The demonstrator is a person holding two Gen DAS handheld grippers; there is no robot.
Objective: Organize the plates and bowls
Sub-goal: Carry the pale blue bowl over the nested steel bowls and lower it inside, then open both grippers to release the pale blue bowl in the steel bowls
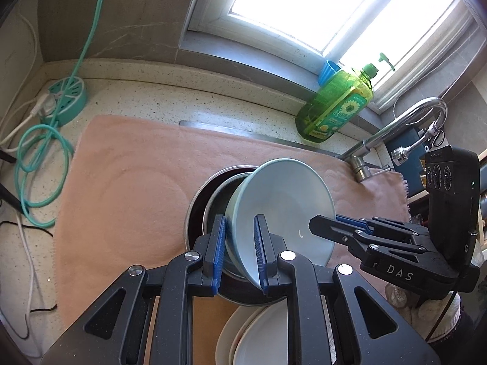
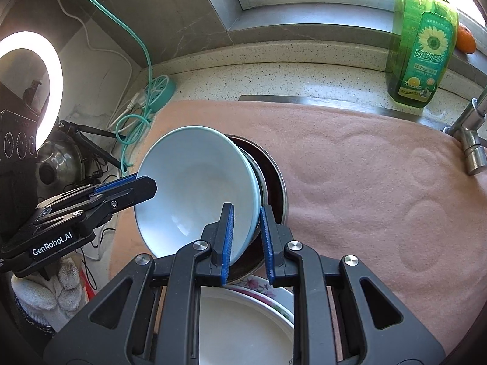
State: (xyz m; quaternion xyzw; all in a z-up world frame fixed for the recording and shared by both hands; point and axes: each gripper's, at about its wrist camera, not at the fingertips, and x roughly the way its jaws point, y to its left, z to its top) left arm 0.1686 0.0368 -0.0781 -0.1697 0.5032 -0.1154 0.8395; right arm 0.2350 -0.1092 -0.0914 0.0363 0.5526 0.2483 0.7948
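Left gripper [image 1: 240, 243] pinched the near-left rim of the pale blue bowl [image 1: 283, 203]. The bowl was tilted and leaning on a steel bowl [image 1: 217, 200] nested in a dark metal pan [image 2: 278, 182], all on the pink mat [image 1: 131, 176]. Right gripper [image 2: 246, 237] pinched the opposite rim. White plates [image 2: 240, 328] sat stacked just below. Best play, I'd say: level both hands together, lower centred over the steel bowl, release both sides at once.
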